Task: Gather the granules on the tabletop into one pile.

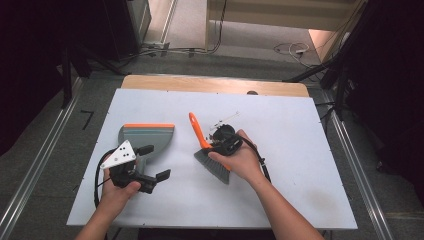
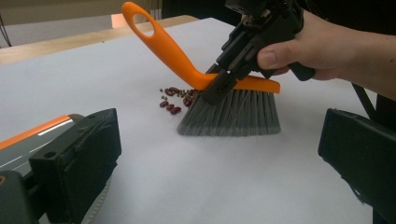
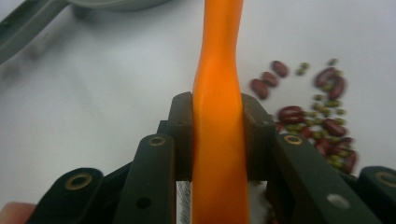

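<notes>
A hand brush with an orange handle (image 1: 196,129) and grey bristles (image 1: 214,165) stands on the white board, bristle tips on the surface (image 2: 233,116). My right gripper (image 1: 220,142) is shut on the handle just above the brush head (image 3: 218,135); it also shows in the left gripper view (image 2: 219,84). A small pile of red and green beans (image 2: 176,99) lies beside the bristles (image 3: 322,116). A grey dustpan with an orange lip (image 1: 147,136) lies to the left. My left gripper (image 1: 154,162) rests by the dustpan's handle, open with nothing between its fingers (image 2: 219,154).
The white board (image 1: 300,150) covers a wooden table whose far edge (image 1: 215,84) shows beyond it. Metal rails run along both sides on the floor. Cables and dark stand legs lie behind the table.
</notes>
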Available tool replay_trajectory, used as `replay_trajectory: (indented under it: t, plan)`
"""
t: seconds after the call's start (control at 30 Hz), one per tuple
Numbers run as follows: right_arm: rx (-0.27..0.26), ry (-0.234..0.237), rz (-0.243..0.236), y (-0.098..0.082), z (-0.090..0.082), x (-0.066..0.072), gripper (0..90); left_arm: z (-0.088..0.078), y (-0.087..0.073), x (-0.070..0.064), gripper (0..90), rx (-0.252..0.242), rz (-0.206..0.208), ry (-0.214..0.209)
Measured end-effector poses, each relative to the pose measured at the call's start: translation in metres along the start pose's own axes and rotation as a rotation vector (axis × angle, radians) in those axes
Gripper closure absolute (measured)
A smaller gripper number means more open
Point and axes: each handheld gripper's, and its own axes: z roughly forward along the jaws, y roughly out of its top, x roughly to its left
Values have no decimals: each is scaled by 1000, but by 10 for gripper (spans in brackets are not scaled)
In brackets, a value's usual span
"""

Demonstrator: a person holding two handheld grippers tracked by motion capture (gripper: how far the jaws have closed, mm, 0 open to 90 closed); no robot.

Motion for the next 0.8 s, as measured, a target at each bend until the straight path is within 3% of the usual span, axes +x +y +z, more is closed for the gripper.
replay_trajectory:
  t: [0.13,0.37,0.47,0.63,0.7,0.8]
  plan:
    - [-19,-10,60,-3,-5,-23,684,0,0,0,0,-1,-1,1]
    - [-35,-46,107,-6,-12,-40,684,-1,0,1,0,-2,-4,1]
    - [-29,-22,143,-6,-14,-46,684,-1,0,1,0,-2,-3,1]
    - [-60,-2,149,-3,-21,-43,688,0,0,1,0,-3,-4,3]
    - [-96,41,180,2,-22,-41,688,1,0,1,0,0,-4,3]
    - [-112,32,189,15,-18,-34,688,1,1,0,0,1,-1,2]
